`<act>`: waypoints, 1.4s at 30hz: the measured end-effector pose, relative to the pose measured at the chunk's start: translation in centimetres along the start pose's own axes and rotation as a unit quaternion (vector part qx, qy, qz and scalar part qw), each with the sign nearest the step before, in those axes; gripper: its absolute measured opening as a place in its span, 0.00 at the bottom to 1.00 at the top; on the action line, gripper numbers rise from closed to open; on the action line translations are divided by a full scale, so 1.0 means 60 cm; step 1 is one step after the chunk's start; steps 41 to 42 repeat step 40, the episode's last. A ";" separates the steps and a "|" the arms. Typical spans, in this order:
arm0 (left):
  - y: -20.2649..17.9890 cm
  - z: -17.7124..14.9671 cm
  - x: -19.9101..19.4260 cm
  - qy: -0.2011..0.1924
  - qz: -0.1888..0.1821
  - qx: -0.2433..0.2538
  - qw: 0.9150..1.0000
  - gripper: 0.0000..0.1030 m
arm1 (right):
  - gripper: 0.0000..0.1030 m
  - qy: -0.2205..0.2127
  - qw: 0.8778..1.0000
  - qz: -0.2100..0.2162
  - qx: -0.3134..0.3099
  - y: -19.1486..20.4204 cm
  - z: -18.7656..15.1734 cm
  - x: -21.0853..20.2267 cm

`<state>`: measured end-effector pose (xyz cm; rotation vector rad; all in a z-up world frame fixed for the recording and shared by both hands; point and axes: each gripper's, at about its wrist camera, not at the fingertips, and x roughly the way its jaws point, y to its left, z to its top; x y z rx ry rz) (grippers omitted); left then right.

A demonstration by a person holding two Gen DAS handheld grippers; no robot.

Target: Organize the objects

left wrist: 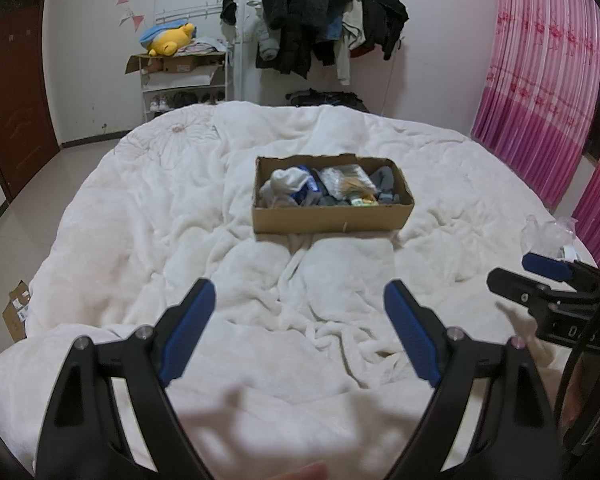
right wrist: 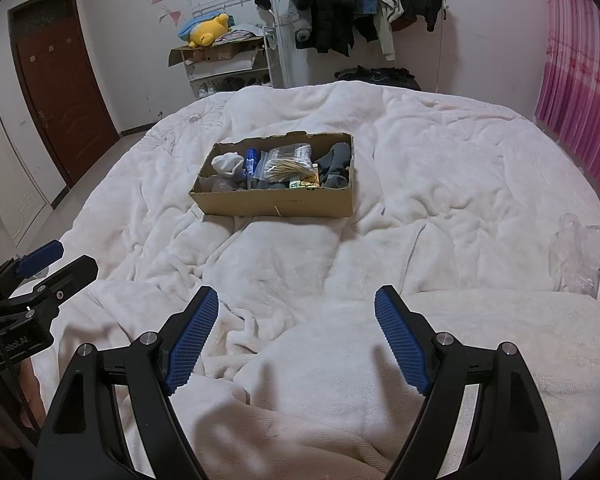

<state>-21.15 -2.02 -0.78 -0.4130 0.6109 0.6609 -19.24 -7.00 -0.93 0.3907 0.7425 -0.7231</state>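
1. Left wrist view: the left tongs [left wrist: 299,295] hang released over the white blanket [left wrist: 228,248], their two blue-padded fingers spread wide with nothing between them.
2. At the right edge the right tongs [left wrist: 516,270] enter side-on. One blue pad and one black finger show, the rest is cut off by the frame, and their spread is hard to judge from here.
3. One cardboard box [left wrist: 332,218] sits on the blanket in the middle of the bed, well apart from both tongs. Inside it lie a rolled white sock [left wrist: 288,184], a blue packet [left wrist: 311,181], a clear bag [left wrist: 346,182] of pale sticks and dark grey cloth [left wrist: 384,182]. The items overlap, so a full count is not possible.
4. Crumpled clear plastic [left wrist: 548,230] lies near the bed's right edge, partly hidden behind the right tongs.
5. Against the far wall stand one white shelf rack [left wrist: 184,80] with a yellow plush toy [left wrist: 172,42] on top, and a pile of dark clothes [left wrist: 324,20] on a rail. The wall lettering is cut off by the frame.
6. Right wrist view: the right tongs [right wrist: 296,300] are released too, both blue pads wide apart above the blanket [right wrist: 440,160].
7. The left tongs [right wrist: 56,258] show at the left edge, partly out of frame, with a gap visible between the fingers.
8. The same single box [right wrist: 276,202] lies ahead, left of centre, its contents clearer: the white sock [right wrist: 228,164], the bag of sticks [right wrist: 288,162] and the grey cloth [right wrist: 336,164].
9. The clear plastic [right wrist: 584,252] is blurred at the right edge.
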 end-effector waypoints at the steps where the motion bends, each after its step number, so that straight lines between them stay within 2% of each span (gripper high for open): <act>1: 0.000 0.000 0.000 0.000 0.000 0.001 1.000 0.85 | 0.81 0.000 1.000 0.000 0.000 0.000 0.000 0.000; 19: -0.003 -0.001 0.003 0.013 -0.018 0.011 1.000 0.85 | 0.81 0.000 1.000 -0.001 0.000 0.000 0.000 0.001; 31: 0.003 -0.004 0.011 0.022 -0.003 0.012 1.000 0.85 | 0.81 0.001 1.000 -0.001 0.000 0.000 -0.001 0.001; 42: 0.003 -0.007 0.024 0.031 -0.017 0.019 0.999 0.85 | 0.81 0.006 1.000 -0.001 0.002 -0.004 -0.005 0.007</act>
